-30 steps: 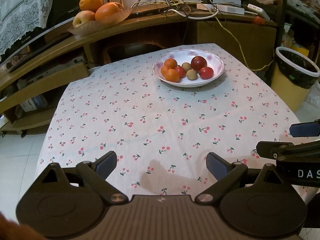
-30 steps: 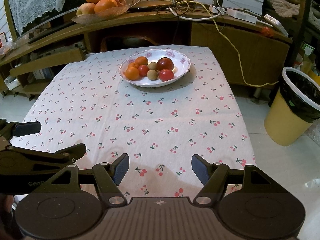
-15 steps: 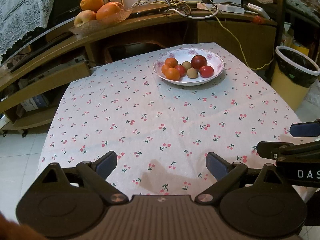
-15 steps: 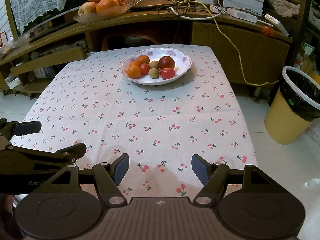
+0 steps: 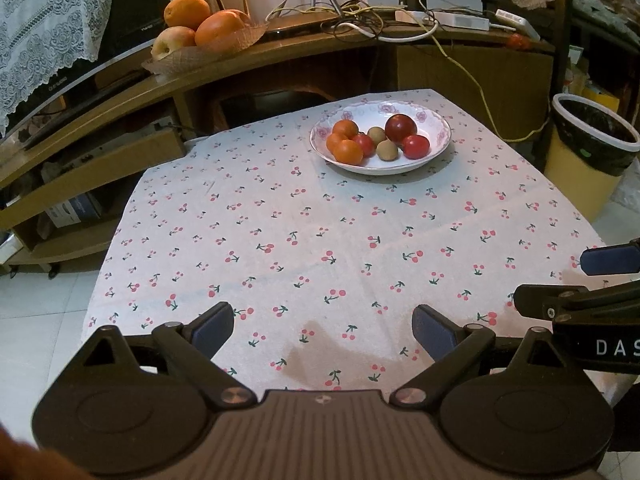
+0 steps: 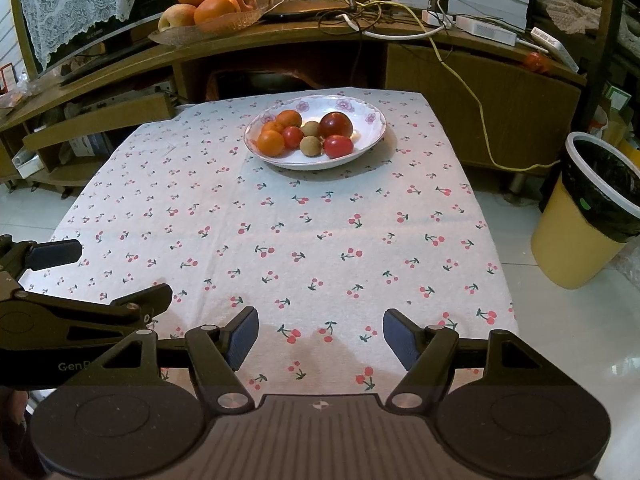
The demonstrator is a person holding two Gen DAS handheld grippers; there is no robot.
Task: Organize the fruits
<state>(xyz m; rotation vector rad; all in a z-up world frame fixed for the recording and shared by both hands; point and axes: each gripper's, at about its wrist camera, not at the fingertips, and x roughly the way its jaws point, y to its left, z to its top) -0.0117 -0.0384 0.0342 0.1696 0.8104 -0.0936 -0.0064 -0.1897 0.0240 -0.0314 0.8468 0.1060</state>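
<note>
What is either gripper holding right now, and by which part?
Nothing. The left gripper and right gripper both stand open over the near edge of the tablecloth; all the fruit sits in the white bowl across the table.

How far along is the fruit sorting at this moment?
Done: nothing visibly sorted; oranges, tomatoes and brown fruits sit mixed in the white bowl. In hand: nothing; left gripper and right gripper are open over the tablecloth. Left: all the sorting.
</note>
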